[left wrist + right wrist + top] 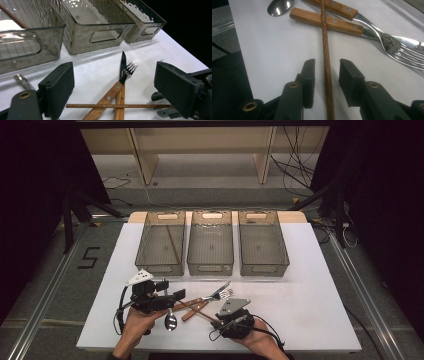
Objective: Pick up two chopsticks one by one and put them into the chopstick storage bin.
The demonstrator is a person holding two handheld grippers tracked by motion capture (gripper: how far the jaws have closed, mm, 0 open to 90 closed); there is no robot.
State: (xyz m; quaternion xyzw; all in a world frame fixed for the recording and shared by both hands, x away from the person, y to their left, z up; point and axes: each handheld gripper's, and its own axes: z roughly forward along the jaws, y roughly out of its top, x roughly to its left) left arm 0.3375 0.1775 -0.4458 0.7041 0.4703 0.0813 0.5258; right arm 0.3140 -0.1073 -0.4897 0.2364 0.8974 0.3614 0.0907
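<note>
A pile of cutlery lies on the white table (pixel 300 290): a wooden-handled knife (pixel 110 96), a wooden-handled fork (pixel 130 67), a spoon (pixel 171 321) and a brown chopstick (pixel 325 50) lying across the handles. My right gripper (pixel 327 67) sits low over the chopstick's near end. Its jaws stand on either side of the stick with a small gap on each side, not pressing on it. My left gripper (pixel 113 75) is wide open just short of the pile, with the knife and fork handles ahead between its jaws. The spoon's handle (pixel 22 81) shows beside its left jaw.
Three translucent grey bins (pixel 161 244) (pixel 210 242) (pixel 262 242) stand in a row at the back of the table. The left one holds another chopstick (pixel 173 245). Bare white surface lies to the right of the pile.
</note>
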